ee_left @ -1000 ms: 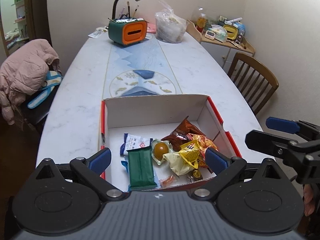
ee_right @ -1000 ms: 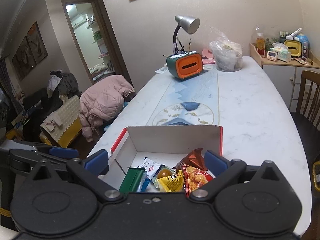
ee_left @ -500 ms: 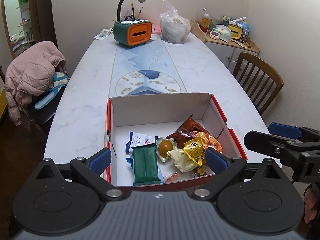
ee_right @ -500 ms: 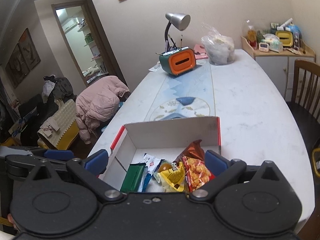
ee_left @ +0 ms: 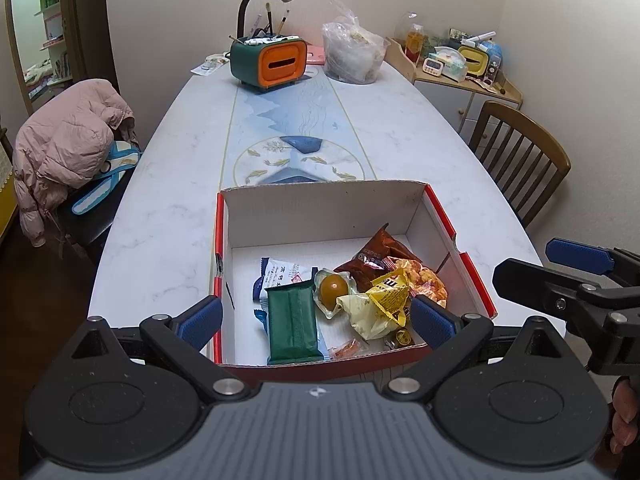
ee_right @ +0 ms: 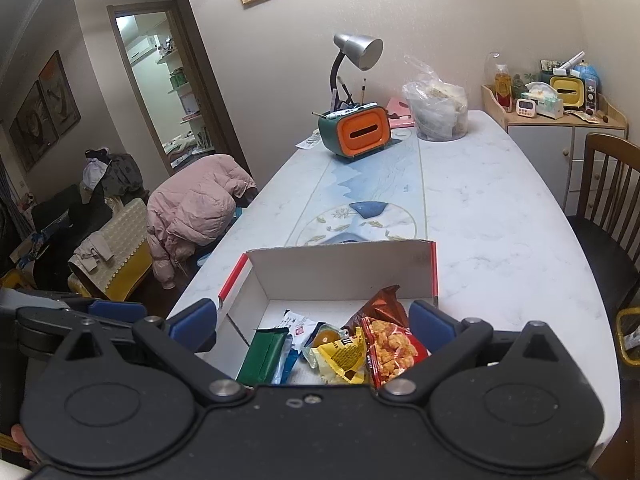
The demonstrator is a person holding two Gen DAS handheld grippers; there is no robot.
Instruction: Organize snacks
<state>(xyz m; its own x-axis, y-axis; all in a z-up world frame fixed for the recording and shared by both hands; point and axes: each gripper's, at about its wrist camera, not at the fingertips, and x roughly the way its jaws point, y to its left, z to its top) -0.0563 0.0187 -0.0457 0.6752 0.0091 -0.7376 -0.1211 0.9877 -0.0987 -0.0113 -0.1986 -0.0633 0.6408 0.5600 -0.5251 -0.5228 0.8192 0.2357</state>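
Both grippers hang at the near end of the white marble-patterned tabletop (ee_left: 168,216), over the near wall of the shallow white cardboard box with red outer edges (ee_left: 320,208), which sits at the near edge with its long side across the tabletop. All the snacks in view lie inside it, crowded toward its near wall and right half; the far half of the floor is bare.

Left to right: the left gripper (ee_left: 316,316) has its jaws spread wide and holds nothing. Under it lies a flat dark green rectangular packet (ee_left: 294,322), long axis running from the near wall toward the far wall, slightly tilted, resting on a white and blue wrapper (ee_left: 280,272). Next comes a clear pouch with a round brown egg-like piece (ee_left: 333,287), then a crumpled yellow bag (ee_left: 382,304) with a corner pointing up, then a red and orange bag of fried pieces (ee_left: 420,280) lying toward the box's right wall with a dark brown-red bag (ee_left: 376,252) behind it. The right gripper (ee_right: 312,318) also has its jaws spread and empty.

This scene fits either a heap waiting to be sorted or snacks already gathered into the box; the pictures do not settle which. If sorting goes on, the flat green packet offers the easiest hold, pinched across its short width.
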